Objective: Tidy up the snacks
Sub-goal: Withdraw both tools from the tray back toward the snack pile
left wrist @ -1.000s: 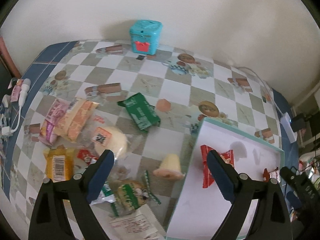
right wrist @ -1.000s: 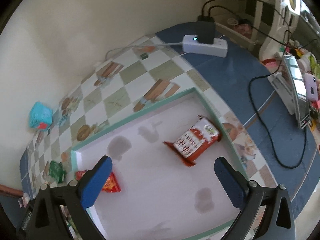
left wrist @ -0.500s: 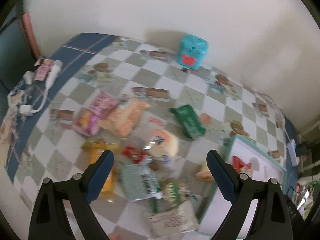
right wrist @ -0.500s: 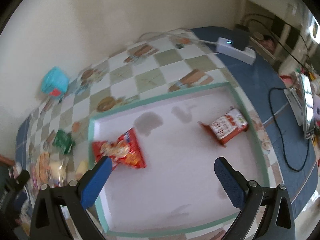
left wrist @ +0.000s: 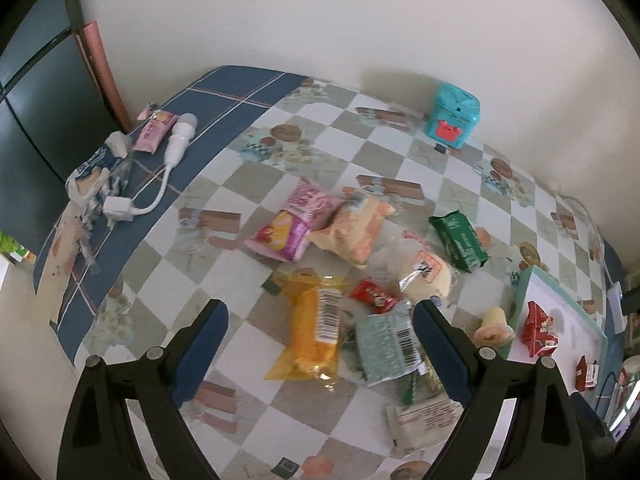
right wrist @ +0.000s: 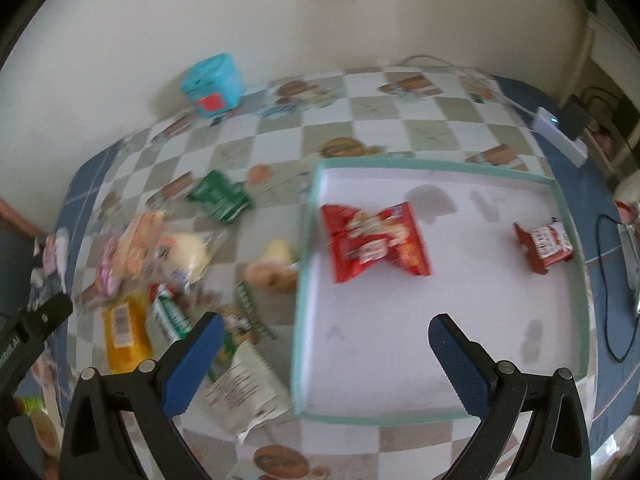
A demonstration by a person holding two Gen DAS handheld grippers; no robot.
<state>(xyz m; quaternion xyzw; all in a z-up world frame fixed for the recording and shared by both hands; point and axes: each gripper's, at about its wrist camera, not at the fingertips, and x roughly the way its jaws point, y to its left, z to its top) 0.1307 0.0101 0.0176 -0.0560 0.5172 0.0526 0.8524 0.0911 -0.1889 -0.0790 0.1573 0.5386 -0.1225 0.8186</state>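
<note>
Seen from the left wrist, the left gripper (left wrist: 316, 344) fills the bottom of the frame, its blue-padded jaws spread wide and holding nothing. Between and just beyond them, at lower centre, lie a yellow packet (left wrist: 310, 336) and a grey-green packet (left wrist: 386, 346), touching and partly overlapping. A white wrapper (left wrist: 426, 420) sits at lower right, close under the right-hand finger. Further up the checked tablecloth (left wrist: 240, 184), in the middle of the frame, a small red sweet (left wrist: 374, 294), a pale bun in clear wrap (left wrist: 426, 278), an orange bag (left wrist: 356, 230), two pink bags (left wrist: 294, 222) and a green packet (left wrist: 460, 240) crowd together. At the far top sits a turquoise box (left wrist: 452, 114).

Seen from the right wrist (this view is blurred), the right gripper (right wrist: 326, 364) is also spread apart and empty, low in the frame over the near edge of the tray (right wrist: 440, 164). Inside the tray a red bag (right wrist: 376, 236) lies at centre and a smaller red bar (right wrist: 544, 246) at right; most snacks are outside it, on the left.

Risks, as a judgement: the packets overlap, so closing on one may pinch or drag its neighbour; slick wrappers may slip; a hard squeeze could crush the bun; the tray wall could catch a low-carried packet.
</note>
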